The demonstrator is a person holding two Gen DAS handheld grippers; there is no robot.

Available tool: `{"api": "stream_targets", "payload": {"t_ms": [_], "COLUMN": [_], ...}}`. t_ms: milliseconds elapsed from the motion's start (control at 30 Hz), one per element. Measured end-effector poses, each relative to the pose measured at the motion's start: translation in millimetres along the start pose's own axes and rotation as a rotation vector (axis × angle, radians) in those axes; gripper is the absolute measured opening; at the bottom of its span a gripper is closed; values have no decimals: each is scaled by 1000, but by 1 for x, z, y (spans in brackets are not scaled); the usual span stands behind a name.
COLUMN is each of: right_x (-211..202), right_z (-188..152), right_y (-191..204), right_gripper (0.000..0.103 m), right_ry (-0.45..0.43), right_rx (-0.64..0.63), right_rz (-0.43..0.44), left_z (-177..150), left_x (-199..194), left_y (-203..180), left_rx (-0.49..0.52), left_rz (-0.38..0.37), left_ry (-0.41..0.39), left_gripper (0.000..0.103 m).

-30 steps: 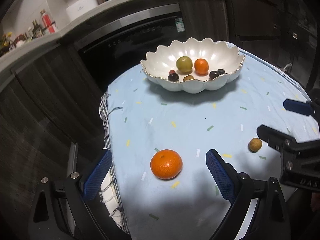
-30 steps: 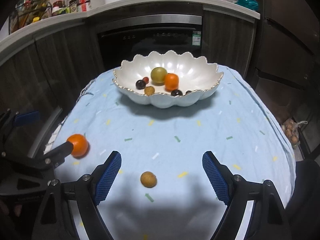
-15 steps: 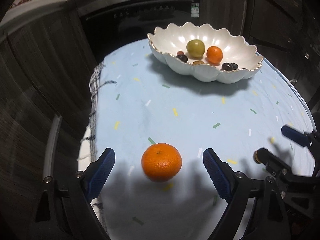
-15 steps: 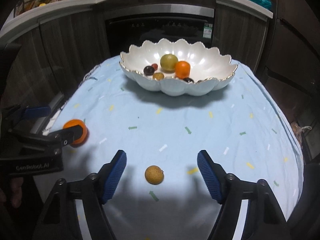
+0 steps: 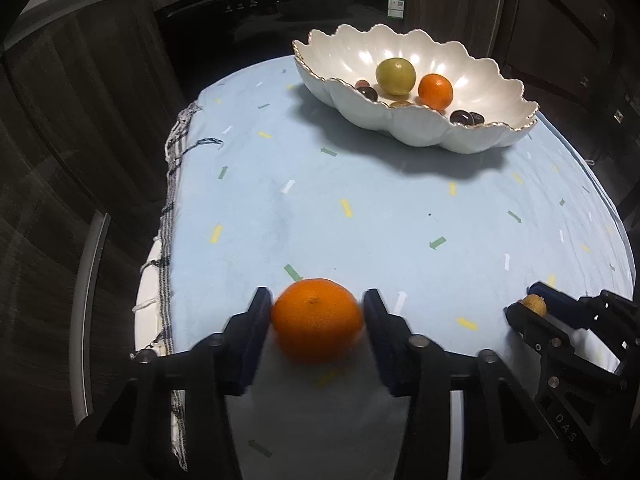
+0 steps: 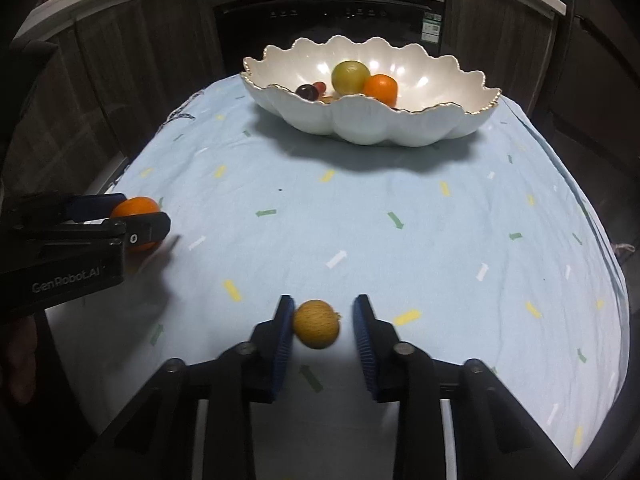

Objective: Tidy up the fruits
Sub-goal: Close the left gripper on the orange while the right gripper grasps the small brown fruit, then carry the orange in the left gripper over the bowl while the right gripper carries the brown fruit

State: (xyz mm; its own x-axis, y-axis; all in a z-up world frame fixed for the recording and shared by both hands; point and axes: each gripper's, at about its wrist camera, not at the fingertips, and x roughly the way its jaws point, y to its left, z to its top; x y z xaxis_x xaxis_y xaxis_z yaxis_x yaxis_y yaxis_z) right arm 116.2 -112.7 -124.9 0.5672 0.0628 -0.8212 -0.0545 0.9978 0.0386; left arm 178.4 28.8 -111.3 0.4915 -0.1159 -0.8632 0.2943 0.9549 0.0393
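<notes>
**Left wrist view: orange between your pads, tan fruit between the other pair**

Left wrist view puts the orange (image 5: 317, 319) right between your left gripper (image 5: 316, 312), low on the blue tablecloth (image 5: 360, 216) near its front edge. Both blue pads sit against the fruit's sides, the left one touching and the right one at its edge, so you have closed on it; the fruit is slightly blurred. In the right wrist view the same orange (image 6: 136, 216) shows at the far left, clamped between the left gripper's fingers (image 6: 148, 228).

Your right gripper (image 6: 324, 320) has the small tan fruit (image 6: 317, 323) between its pads on the cloth. The left pad touches it; a narrow gap shows on the right side, so the grip is not fully clenched there. From the left wrist view that tan fruit (image 5: 534, 305) peeks out between the right gripper's tips (image 5: 538, 308) at the right edge.

Well beyond both, the white scalloped bowl (image 6: 372, 120) stands at the far side of the cloth. Inside it you can see a green round fruit (image 6: 350, 77), a smaller orange (image 6: 381, 89) touching it, and a few dark small fruits (image 6: 306, 91). Behind the table stands a dark oven front (image 6: 332, 12) among dark cabinets (image 5: 80, 80).
</notes>
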Motion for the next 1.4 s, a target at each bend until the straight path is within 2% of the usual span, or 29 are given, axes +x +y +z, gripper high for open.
{"api": "stream_targets", "payload": {"t_ms": [300, 900, 1400], "right_x": [-3, -31, -46], "right_z": [3, 22, 41], "right_y": [-2, -15, -23], "right_gripper": [24, 24, 24], "right_ry": [-10, -116, -191], "right_rx": [9, 36, 6], "right_rz": [11, 28, 12], "left_z": [-1, -3, 21], "left_x": [-7, -36, -53], "left_y": [-1, -15, -28], "left_rx": [4, -9, -40], "left_rz": [-4, 35, 19], "left_ry": [-19, -48, -112], "left_gripper": [44, 44, 44]}}
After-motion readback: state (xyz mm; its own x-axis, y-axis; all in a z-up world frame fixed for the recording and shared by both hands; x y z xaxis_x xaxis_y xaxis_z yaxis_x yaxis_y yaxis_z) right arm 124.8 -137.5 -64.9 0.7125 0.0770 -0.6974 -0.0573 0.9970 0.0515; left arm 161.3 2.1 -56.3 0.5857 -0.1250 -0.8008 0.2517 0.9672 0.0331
